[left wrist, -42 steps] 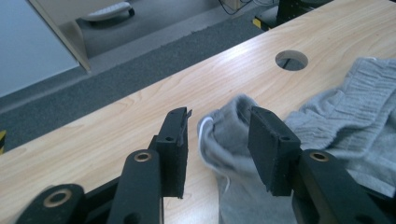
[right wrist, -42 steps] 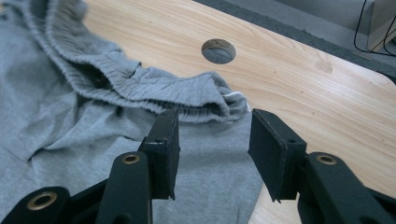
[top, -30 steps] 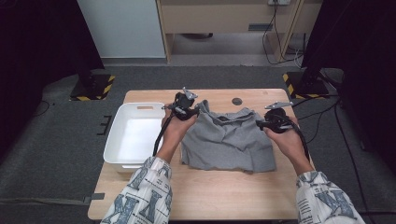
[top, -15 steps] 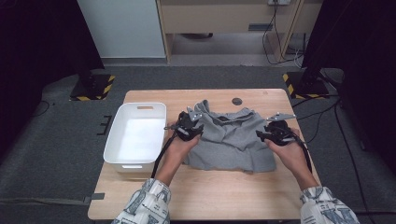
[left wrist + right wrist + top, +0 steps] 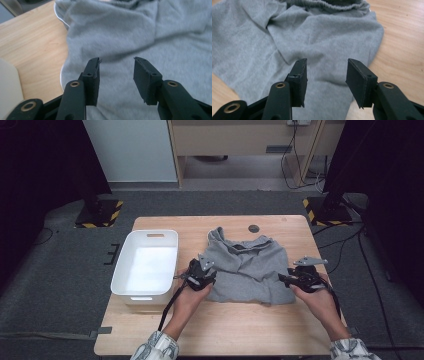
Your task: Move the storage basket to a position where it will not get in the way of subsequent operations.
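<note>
A grey garment (image 5: pixel 250 267) lies rumpled on the wooden table (image 5: pixel 235 330), its elastic band toward the far side. My left gripper (image 5: pixel 209 276) sits at the garment's near left edge, open, its jaws apart over the grey cloth (image 5: pixel 140 37) with nothing between them. At the near right corner of the garment, my right gripper (image 5: pixel 286 279) is open too, hovering just above the cloth (image 5: pixel 294 32). Bare wood (image 5: pixel 402 30) shows to the right of the cloth in the right gripper view.
A white plastic bin (image 5: pixel 146 265) stands empty on the table's left side, close beside my left hand. A small dark round disc (image 5: pixel 253 228) lies near the far edge. Grey carpet and dark stands surround the table.
Both grippers have moved from the garment's far corners toward the near edge. The garment's far part now lies loose and rumpled on the table.
</note>
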Tool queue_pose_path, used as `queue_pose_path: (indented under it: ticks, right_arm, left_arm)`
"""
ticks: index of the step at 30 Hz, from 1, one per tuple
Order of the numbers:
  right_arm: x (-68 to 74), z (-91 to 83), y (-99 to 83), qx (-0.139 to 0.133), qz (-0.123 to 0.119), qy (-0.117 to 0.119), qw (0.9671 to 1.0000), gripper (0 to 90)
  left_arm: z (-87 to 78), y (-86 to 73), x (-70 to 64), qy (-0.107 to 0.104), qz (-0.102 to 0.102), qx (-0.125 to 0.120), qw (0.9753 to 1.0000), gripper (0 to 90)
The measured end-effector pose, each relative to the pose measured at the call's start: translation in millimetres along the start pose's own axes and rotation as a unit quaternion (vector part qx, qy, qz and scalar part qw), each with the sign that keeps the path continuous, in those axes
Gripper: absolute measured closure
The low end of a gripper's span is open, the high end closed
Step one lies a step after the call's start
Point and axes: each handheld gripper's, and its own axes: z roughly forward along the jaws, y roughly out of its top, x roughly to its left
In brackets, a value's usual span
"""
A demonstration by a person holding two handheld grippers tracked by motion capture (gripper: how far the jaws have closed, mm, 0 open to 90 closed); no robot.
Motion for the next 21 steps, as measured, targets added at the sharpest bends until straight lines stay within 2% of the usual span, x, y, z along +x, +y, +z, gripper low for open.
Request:
queue_pose_path:
  ticks: [6, 11, 16, 21]
  right_arm:
    - [1.2, -6.8, -13.2, 0.000, -0.004, 0.001, 1.0000, 56.5]
    - [-0.5, -11.9, -23.6, 0.001, -0.007, -0.007, 1.0000, 72.1]
    - [-6.0, -9.8, -33.3, 0.009, 0.005, -0.013, 0.9999, 80.8]
    - [-11.5, -7.4, -43.5, 0.014, 0.020, -0.027, 0.9993, 82.2]
  left_arm:
    - [-9.8, -16.2, -1.4, 0.001, -0.003, 0.000, 1.0000, 57.1]
    - [-15.1, -28.4, -0.3, 0.006, -0.013, 0.000, 0.9999, 61.5]
    - [-12.7, -37.8, -3.0, 0.019, -0.011, 0.015, 0.9997, 64.2]
    - [-10.0, -43.2, -1.3, 0.028, -0.020, 0.020, 0.9992, 68.5]
